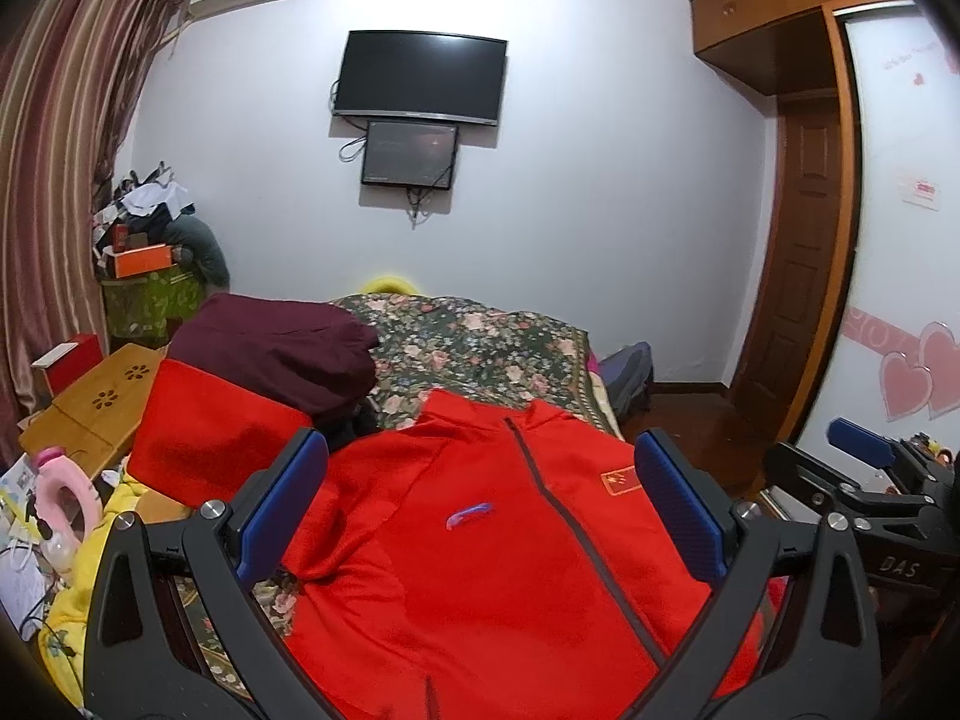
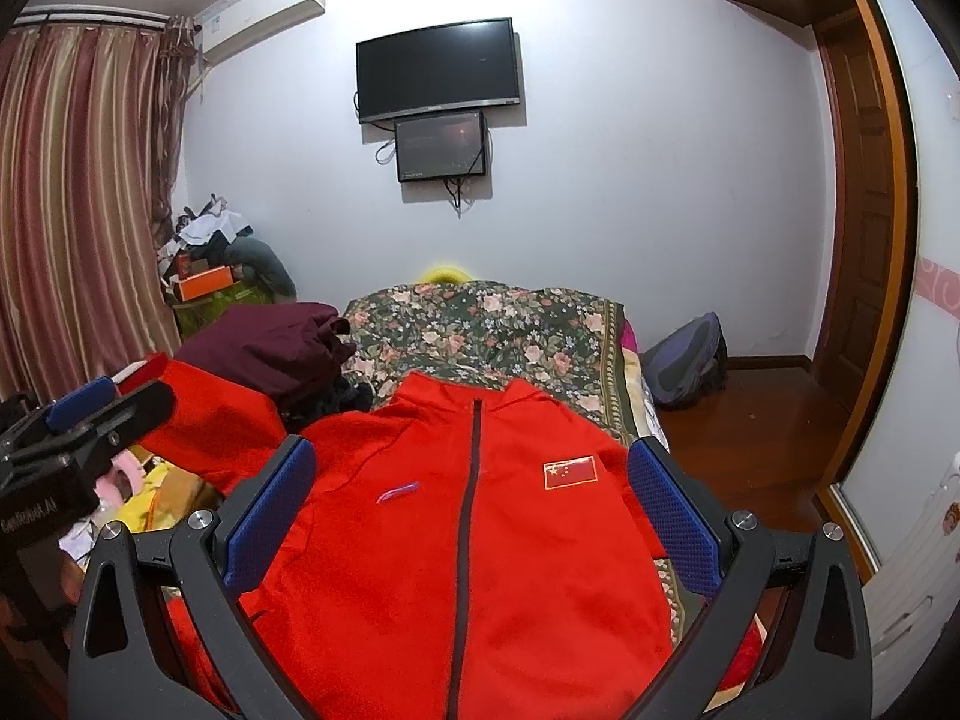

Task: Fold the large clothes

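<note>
On the far left you've got a wooden lap table (image 1: 96, 408) off the bed edge, then a maroon bundle (image 1: 276, 348) piled on the floral bedspread (image 1: 480, 348). Your left gripper (image 1: 480, 510) is spread wide with nothing between its blue pads (image 1: 282, 510), hanging over the red jacket (image 1: 480, 570). That jacket lies front up on the bedspread, zipper (image 2: 468, 510) closed, collar pointing at the wall-mounted TV (image 2: 438, 69), one sleeve flung out left toward the maroon bundle. Your right gripper (image 2: 471, 516) is just as wide open and empty, sitting above the chest with the zipper running between its fingers. The flag patch (image 2: 570, 471) sits right of the zipper, and a backpack (image 2: 684, 366) is on the floor further right.
</note>
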